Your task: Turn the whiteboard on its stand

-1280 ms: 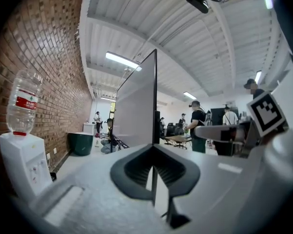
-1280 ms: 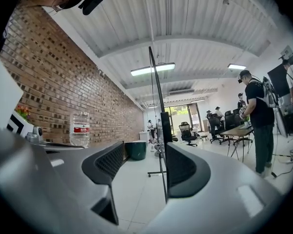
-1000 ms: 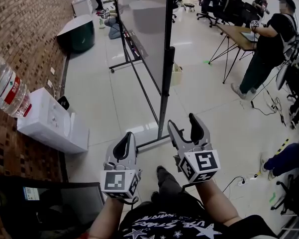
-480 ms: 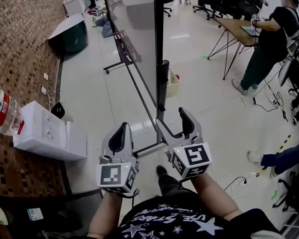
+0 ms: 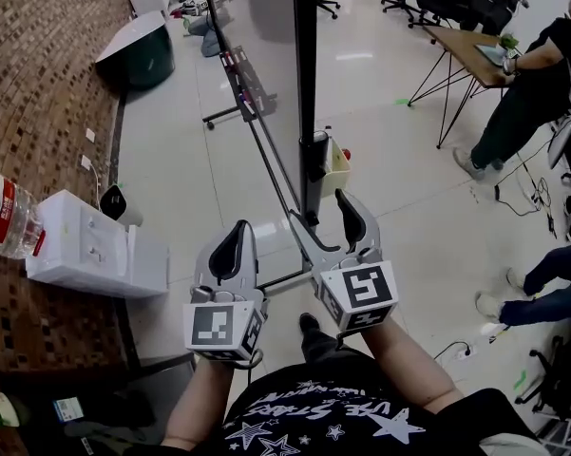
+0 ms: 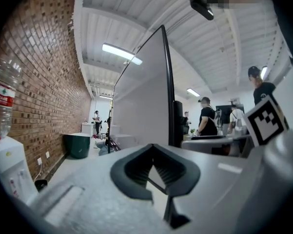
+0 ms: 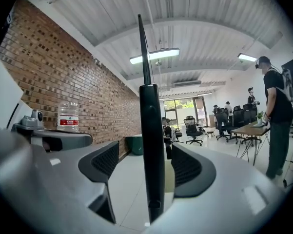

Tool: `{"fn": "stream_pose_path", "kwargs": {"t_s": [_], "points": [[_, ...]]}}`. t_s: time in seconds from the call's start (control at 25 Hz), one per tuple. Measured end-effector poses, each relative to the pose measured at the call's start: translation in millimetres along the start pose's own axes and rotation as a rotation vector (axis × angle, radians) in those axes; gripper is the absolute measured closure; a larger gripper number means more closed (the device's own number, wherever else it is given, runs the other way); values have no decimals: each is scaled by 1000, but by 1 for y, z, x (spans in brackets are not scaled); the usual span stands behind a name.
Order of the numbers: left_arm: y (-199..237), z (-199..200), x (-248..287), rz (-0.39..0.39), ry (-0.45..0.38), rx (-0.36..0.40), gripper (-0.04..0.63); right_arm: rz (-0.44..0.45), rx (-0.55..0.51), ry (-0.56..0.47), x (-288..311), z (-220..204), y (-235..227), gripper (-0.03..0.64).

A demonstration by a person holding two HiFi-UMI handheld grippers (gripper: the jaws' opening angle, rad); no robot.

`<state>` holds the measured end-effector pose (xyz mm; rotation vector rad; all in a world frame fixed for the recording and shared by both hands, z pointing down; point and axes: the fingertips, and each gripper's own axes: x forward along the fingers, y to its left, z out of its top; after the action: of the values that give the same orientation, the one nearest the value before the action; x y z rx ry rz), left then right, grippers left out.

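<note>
Two tongs face the whiteboard (image 5: 261, 46), edge-on just ahead. The right gripper (image 5: 319, 209) gapes around its black post (image 5: 307, 65) without touching it, while the left gripper (image 5: 236, 240) is closed and empty. Centre the post between the pads, then clamp squarely before swinging.

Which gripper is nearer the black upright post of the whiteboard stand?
Right. The right gripper has the black upright post between its open jaws, with a gap on each side. The left gripper, jaws shut and empty, sits off to the post's left.
</note>
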<state>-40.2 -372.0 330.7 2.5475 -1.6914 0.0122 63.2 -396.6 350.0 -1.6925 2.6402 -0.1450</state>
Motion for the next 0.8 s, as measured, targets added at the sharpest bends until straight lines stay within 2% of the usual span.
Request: {"fn": "stream_pose_path", "kwargs": {"t_s": [0.16, 0.8], "points": [[-2, 1, 12, 5, 1, 3, 589, 31, 15, 8, 16, 5, 2, 287], [16, -9, 41, 60, 24, -10, 589, -1, -32, -25, 66, -4, -8, 288]]}}
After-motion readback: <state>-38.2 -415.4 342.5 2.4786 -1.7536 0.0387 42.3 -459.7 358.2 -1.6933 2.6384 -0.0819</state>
